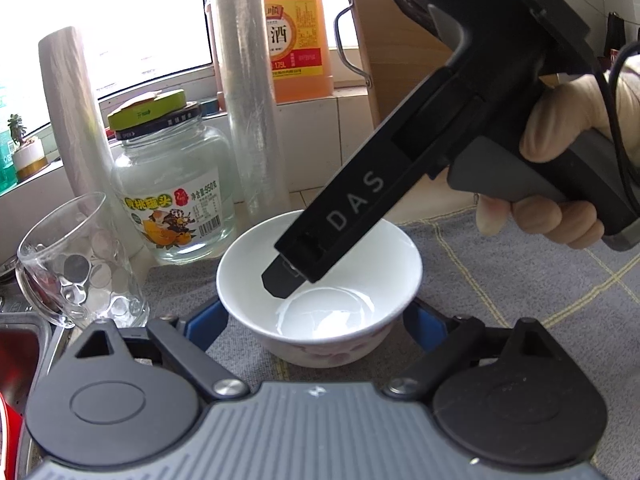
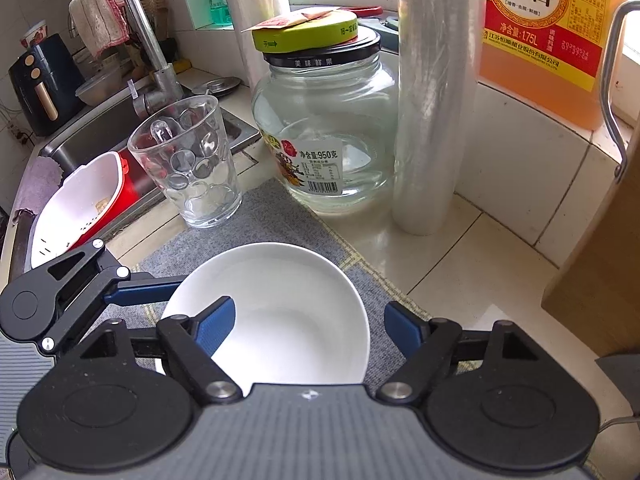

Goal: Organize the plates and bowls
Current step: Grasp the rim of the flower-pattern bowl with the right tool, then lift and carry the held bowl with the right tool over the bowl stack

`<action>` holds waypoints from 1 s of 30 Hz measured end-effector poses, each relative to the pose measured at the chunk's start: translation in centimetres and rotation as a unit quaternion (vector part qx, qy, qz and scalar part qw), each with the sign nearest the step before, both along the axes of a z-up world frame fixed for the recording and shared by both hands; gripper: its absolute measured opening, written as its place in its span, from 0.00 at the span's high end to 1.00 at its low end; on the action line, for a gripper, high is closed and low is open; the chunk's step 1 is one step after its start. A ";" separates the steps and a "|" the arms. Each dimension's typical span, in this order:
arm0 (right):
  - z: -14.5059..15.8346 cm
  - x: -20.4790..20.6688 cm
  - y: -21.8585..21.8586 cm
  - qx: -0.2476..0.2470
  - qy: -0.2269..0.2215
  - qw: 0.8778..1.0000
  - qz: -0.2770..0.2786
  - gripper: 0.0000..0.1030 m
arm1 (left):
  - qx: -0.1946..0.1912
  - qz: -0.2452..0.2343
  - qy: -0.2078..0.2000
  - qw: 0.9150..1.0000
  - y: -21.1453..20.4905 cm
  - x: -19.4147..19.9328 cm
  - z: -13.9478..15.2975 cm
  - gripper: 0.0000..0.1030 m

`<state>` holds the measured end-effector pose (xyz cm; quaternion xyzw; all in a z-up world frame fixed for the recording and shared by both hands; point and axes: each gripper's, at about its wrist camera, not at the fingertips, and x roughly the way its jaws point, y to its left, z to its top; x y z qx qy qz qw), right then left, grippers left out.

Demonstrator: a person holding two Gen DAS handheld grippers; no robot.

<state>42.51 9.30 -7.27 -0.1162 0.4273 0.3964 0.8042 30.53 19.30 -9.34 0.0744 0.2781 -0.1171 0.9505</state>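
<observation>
Left gripper (image 1: pixel 316 318) pad tips are hidden behind bowl (image 1: pixel 320 312); contact w/ its wall can't be judged. Bowl's near rim is covered by right gripper (image 2: pixel 308 328) body.

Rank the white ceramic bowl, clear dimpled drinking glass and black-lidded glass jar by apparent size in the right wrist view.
1. White ceramic bowl, though nearest the camera, so unsure.
2. Black-lidded glass jar.
3. Clear dimpled drinking glass.

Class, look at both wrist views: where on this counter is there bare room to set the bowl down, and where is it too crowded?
Free: the grey mat right of the white bowl, and the tiled counter between the film roll and wooden board. Crowded: behind the bowl, where the glass cup and jar stand close together.
</observation>
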 end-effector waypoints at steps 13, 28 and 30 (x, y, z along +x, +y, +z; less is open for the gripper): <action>0.1 -0.5 0.4 0.009 0.014 1.000 0.014 0.19 | -0.002 -0.001 0.000 1.000 -0.1 -0.1 -0.1 0.09; 3.3 -4.6 -2.1 0.002 0.028 1.000 0.013 0.19 | 0.028 -0.039 0.008 0.999 -2.4 -3.8 2.5 0.09; 3.8 -5.6 -2.8 -0.002 0.031 0.999 0.013 0.19 | 0.031 -0.047 0.011 0.998 -2.9 -4.8 3.0 0.09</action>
